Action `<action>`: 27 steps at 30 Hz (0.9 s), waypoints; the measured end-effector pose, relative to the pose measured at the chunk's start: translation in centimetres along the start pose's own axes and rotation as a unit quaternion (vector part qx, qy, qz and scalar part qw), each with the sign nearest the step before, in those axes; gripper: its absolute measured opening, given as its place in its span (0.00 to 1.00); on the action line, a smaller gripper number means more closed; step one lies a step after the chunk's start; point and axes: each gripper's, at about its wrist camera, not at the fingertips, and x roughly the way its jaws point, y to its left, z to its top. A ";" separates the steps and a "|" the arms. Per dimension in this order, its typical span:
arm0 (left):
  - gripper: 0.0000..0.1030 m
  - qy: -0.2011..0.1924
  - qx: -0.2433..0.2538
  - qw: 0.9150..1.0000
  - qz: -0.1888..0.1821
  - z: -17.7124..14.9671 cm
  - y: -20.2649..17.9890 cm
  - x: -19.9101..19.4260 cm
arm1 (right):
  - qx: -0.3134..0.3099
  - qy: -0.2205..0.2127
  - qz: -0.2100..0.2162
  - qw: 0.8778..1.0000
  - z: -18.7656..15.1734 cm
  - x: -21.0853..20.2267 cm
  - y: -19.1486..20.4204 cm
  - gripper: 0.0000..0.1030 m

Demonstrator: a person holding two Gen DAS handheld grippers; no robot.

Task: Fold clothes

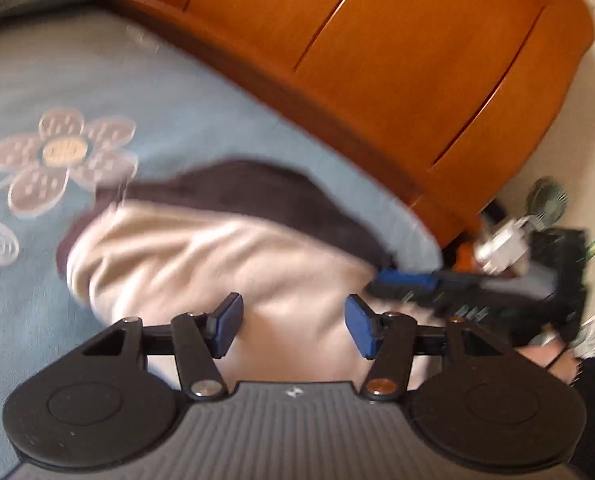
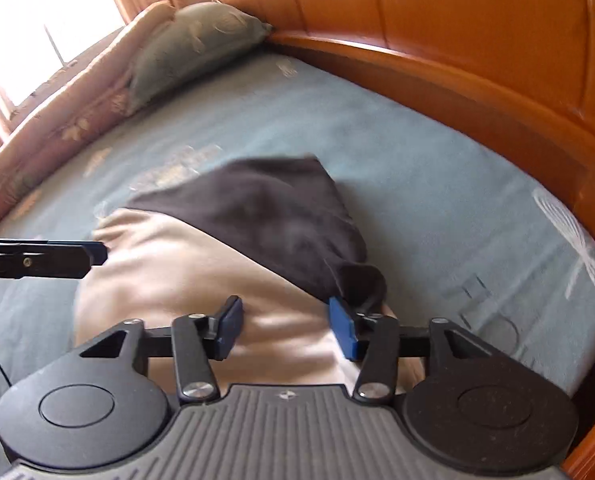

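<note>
1. Left wrist view: we see our left tool [image 1: 293, 326] with its blue pads [image 1: 227, 326] spread wide, nothing between them, hanging over the cream garment [image 1: 201, 260].
2. That cream garment lies bunched on the blue bedsheet [image 1: 177, 92], and a dark garment [image 1: 265, 196] sits partly under its far edge, toward the wooden headboard [image 1: 417, 60].
3. A pale flower print [image 1: 63, 160] marks the sheet to the left of the clothes (the whole frame is smeared with blur).
4. Past the corner of the bed, on the right, we make out the right tool [image 1: 413, 280] seen from the side, a white plug [image 1: 501, 246] and a small green fan [image 1: 547, 202]; what else lies in that dark clutter we cannot tell.
5. Right wrist view: our right tool [image 2: 283, 328] is also spread apart, empty, over the near part of the cream garment [image 2: 185, 272].
6. Its right pad [image 2: 343, 328] is just beside a folded corner of the dark garment [image 2: 265, 216]; whether they touch we cannot tell.
7. The left tool [image 2: 93, 254] reaches in from the left edge, its tip at the cream garment's left border, seen edge-on.
8. A grey-green pillow [image 2: 193, 48] rests at the far end of the bedsheet [image 2: 437, 208], against the headboard [image 2: 457, 40], with a bright window [image 2: 29, 32] beyond.
</note>
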 end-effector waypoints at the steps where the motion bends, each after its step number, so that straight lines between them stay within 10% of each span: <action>1: 0.54 -0.014 0.012 1.000 -0.001 -0.5 -0.2 -0.3 | 0.026 -0.006 0.011 1.000 -0.1 -0.6 -0.5 0.37; 5: 0.54 -0.017 -0.007 1.000 -0.007 -0.5 -0.3 -3.5 | -0.019 -0.025 0.005 1.000 -0.4 -2.2 2.5 0.63; 8: 0.59 -0.055 -0.103 0.993 -0.030 -0.9 2.9 -6.7 | -0.052 -0.019 0.012 0.998 -1.2 -2.0 4.5 0.63; 15: 0.69 -0.058 -0.332 0.936 -0.100 -3.0 13.0 -5.0 | -0.048 -0.012 0.012 0.999 -3.1 -0.3 4.9 0.67; 21: 0.68 -0.099 -0.380 0.907 -0.150 0.0 15.0 -1.1 | -0.048 -0.014 0.010 0.999 -3.3 -0.4 4.8 0.68; 24: 0.68 -0.153 -0.360 0.909 -0.148 2.0 14.5 -2.5 | -0.048 -0.017 0.006 0.999 -3.6 -0.6 4.7 0.68; 27: 0.68 -0.196 -0.284 0.933 -0.101 3.6 12.9 -6.0 | -0.054 -0.037 -0.018 0.998 -3.8 -2.2 4.6 0.68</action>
